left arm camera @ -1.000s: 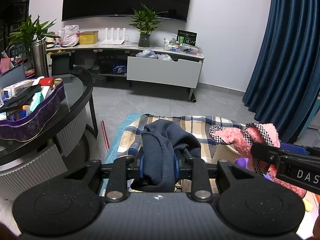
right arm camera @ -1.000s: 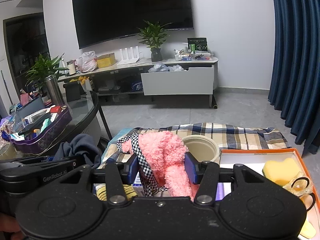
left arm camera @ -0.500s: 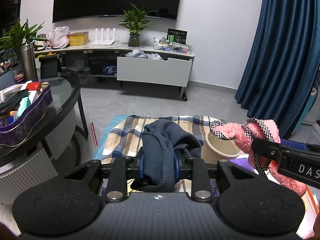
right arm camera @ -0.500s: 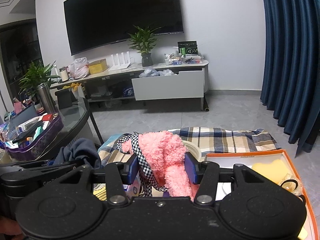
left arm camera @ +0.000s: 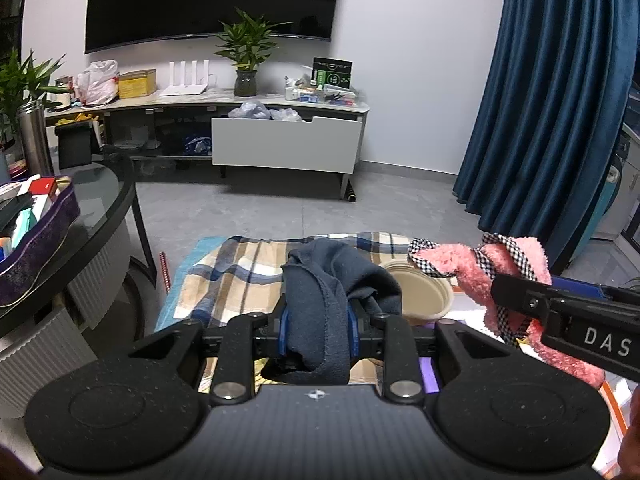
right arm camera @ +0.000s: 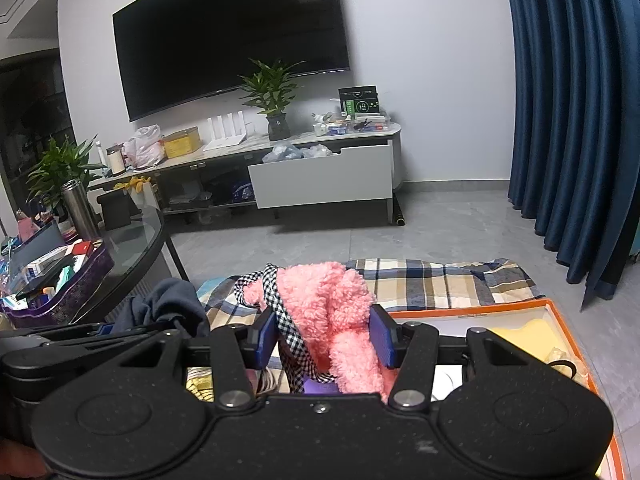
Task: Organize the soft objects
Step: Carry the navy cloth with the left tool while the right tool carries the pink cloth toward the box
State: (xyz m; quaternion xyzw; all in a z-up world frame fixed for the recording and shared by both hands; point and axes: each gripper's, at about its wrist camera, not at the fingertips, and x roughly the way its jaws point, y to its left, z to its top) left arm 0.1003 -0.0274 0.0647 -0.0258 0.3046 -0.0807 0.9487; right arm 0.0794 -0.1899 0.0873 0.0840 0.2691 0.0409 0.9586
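A: Our left gripper (left arm camera: 316,330) is clamped on the dark cloth (left arm camera: 336,288), our right gripper (right arm camera: 326,336) on the pink plush (right arm camera: 332,312), both lifted

B: Loose folds hang under each; we could snag the bowl (left arm camera: 420,292) ahead

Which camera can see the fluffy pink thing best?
The right wrist camera: the pink fluffy cloth sits front and centre, squeezed between the right gripper's blue fingers. The left wrist camera only shows it from the side at the right edge, partly hidden.

Dark navy cloth (left arm camera: 320,300) bunched, lifted; pink fluffy checkered-trim item (right arm camera: 332,312) lifted beside it.
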